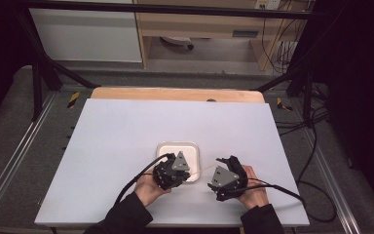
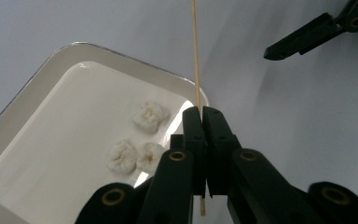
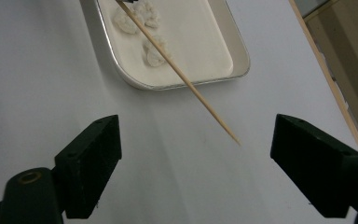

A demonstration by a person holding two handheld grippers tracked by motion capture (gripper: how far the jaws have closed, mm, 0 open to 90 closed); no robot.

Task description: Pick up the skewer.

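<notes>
Gripping a thin wooden skewer (image 2: pixel 196 51) between jaws pressed tight together, the left gripper (image 1: pixel 174 171) sits over the 5 o'clock corner of a white tray (image 1: pixel 164 147) that lies near the middle of the pale table (image 1: pixel 107 131), slightly toward 6 o'clock; in the left gripper view the stick runs from a short stub below the closed jaws straight up toward 12 o'clock, passing just beside the tray's rim, and three small white lumps of food (image 2: pixel 135 140) rest inside the tray at about 9 o'clock of the jaw tips. Moving across, the skewer's pointed end hangs in the air between the two grippers, aimed at the right gripper (image 1: pixel 226 179), which is at 3 o'clock of the left one; its jaws stand wide apart and hold nothing, the tip ending just short of the gap between them
</notes>
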